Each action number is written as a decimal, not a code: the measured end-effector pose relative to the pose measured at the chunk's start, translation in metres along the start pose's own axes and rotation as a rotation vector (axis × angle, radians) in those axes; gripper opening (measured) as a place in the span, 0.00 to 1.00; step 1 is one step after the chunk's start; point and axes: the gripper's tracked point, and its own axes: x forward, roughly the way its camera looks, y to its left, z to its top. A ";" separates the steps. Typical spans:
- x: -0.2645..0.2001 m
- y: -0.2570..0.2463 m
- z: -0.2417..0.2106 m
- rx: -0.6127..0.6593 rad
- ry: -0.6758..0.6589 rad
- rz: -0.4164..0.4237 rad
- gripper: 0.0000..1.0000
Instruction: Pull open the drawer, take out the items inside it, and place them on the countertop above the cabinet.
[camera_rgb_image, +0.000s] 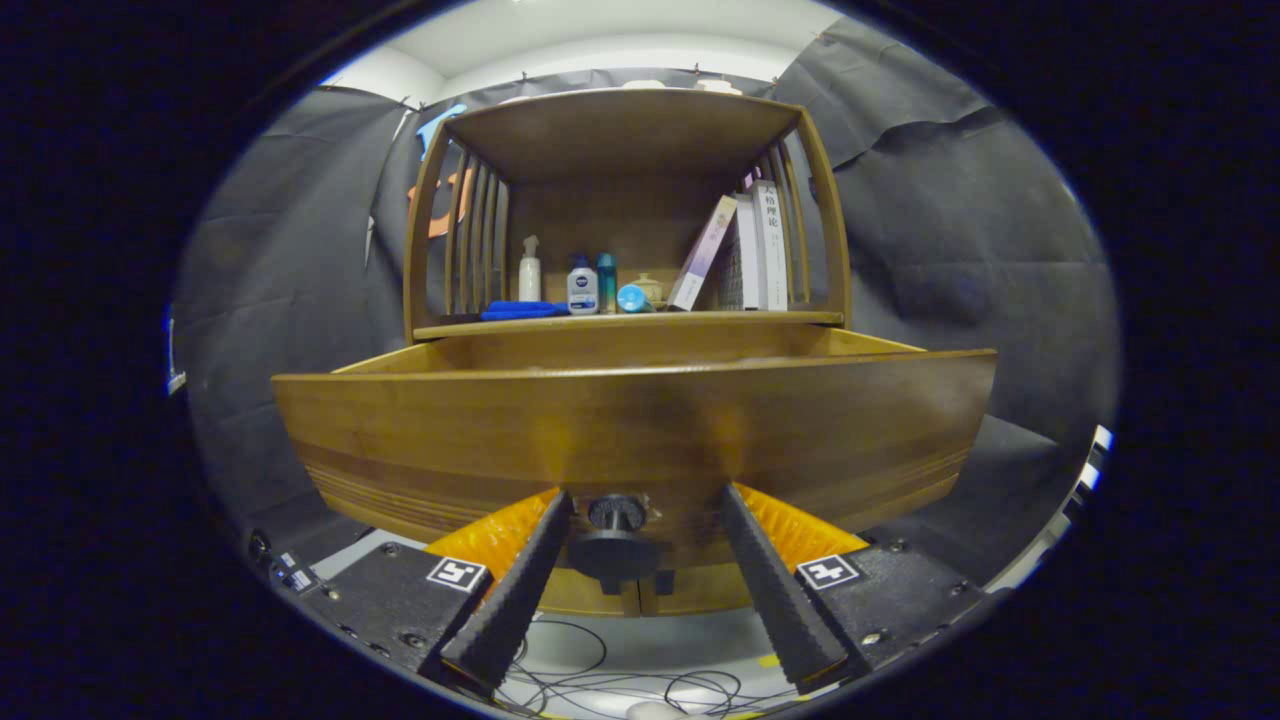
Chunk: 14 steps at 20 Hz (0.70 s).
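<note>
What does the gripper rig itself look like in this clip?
The gripper has two long wedge-shaped fingers with a finely ribbed texture, narrowing toward the tips. Each is mounted on a black plate with screws and a square black-and-white marker. Orange ridged parts sit behind the fingers.

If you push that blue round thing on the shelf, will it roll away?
Probably. The blue round thing seems to lie on its side, so a nudge may roll it. The bottles and jar beside it would likely stop it.
</note>
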 end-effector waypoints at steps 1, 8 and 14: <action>0.001 0.000 0.000 0.002 -0.004 0.001 0.98; 0.022 -0.002 0.004 0.062 0.021 0.040 0.99; 0.051 0.003 0.012 0.056 0.030 0.033 0.99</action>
